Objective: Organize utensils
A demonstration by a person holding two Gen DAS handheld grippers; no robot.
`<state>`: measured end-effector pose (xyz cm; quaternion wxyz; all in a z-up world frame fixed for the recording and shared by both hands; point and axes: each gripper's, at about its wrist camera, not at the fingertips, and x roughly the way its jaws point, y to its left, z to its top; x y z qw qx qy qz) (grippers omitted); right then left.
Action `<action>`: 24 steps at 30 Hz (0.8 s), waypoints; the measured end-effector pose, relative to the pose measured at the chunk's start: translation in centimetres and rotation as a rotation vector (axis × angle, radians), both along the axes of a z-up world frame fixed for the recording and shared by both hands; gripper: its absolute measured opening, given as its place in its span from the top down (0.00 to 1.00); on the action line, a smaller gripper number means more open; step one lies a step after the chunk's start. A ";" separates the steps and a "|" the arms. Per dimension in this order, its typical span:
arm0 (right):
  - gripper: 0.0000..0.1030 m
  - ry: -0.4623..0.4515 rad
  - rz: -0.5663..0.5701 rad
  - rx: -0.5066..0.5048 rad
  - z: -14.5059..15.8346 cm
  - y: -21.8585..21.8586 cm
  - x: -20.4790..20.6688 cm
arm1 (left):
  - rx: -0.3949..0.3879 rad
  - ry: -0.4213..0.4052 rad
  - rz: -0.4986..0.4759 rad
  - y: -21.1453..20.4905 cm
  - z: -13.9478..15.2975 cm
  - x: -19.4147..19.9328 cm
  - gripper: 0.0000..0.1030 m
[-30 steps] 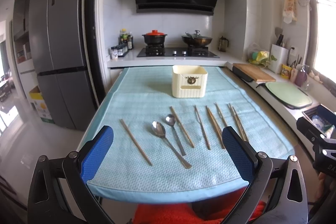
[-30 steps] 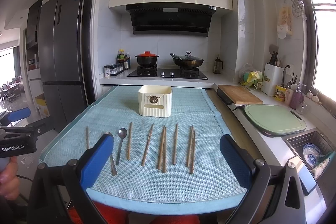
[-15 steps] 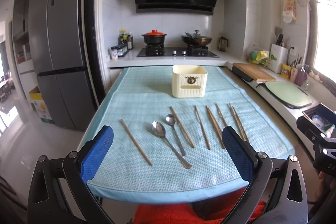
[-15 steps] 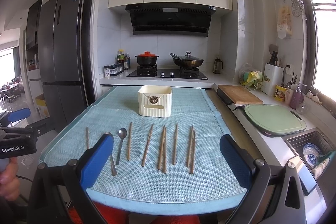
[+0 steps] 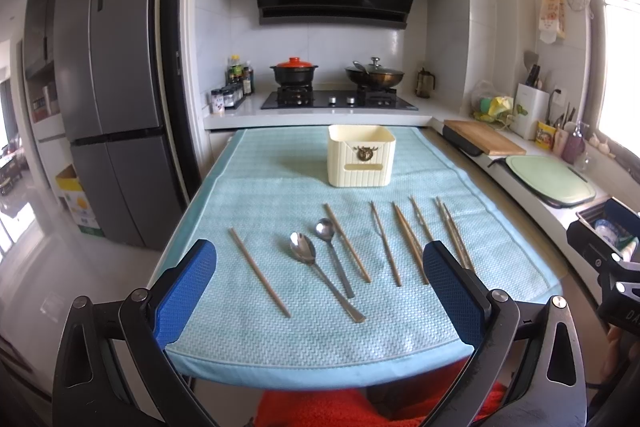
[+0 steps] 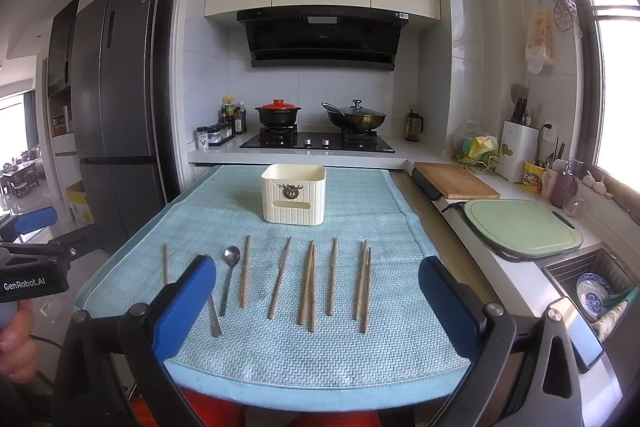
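1. On the table point(image 5: 532, 279), a light blue cloth point(image 5: 280, 187) covers the top, and a cream utensil holder point(image 5: 361, 155) stands upright toward the far middle of it, well apart from the cutlery.
2. Nearer than the holder, wooden chopsticks point(image 6: 308, 285) lie flat in a loose row, running near to far; one single chopstick point(image 5: 259, 272) lies apart at the left end.
3. Two metal spoons lie among them on the left: the larger spoon point(image 5: 325, 275) sits nearer, the smaller spoon point(image 5: 334, 257) just beside it to the right, bowls pointing far.
4. The left tool point(image 5: 318, 293) hangs over the near edge of the cloth, its blue pads point(image 5: 188, 287) spread wide, holding nothing.
5. The right tool point(image 6: 318, 301) hangs at the near edge too, its pads point(image 6: 448, 311) just as wide apart and bare.
6. Beyond the table, a stove point(image 6: 316, 141) carries a red-lidded pot point(image 6: 278, 111) and a wok point(image 6: 356, 118); a grey fridge point(image 5: 108, 107) stands to the left.
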<state>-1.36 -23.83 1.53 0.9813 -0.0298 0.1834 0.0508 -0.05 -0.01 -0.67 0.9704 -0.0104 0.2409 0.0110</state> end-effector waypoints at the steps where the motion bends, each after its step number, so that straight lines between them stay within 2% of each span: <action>1: 0.00 0.000 0.000 0.001 0.0 0.0 0.0 | 0.001 0.000 0.000 0.0 0.0 0.0 0.00; 24: 0.00 0.012 0.001 0.007 -0.1 -0.1 0.2 | 0.001 0.009 0.001 0.1 0.2 0.2 0.00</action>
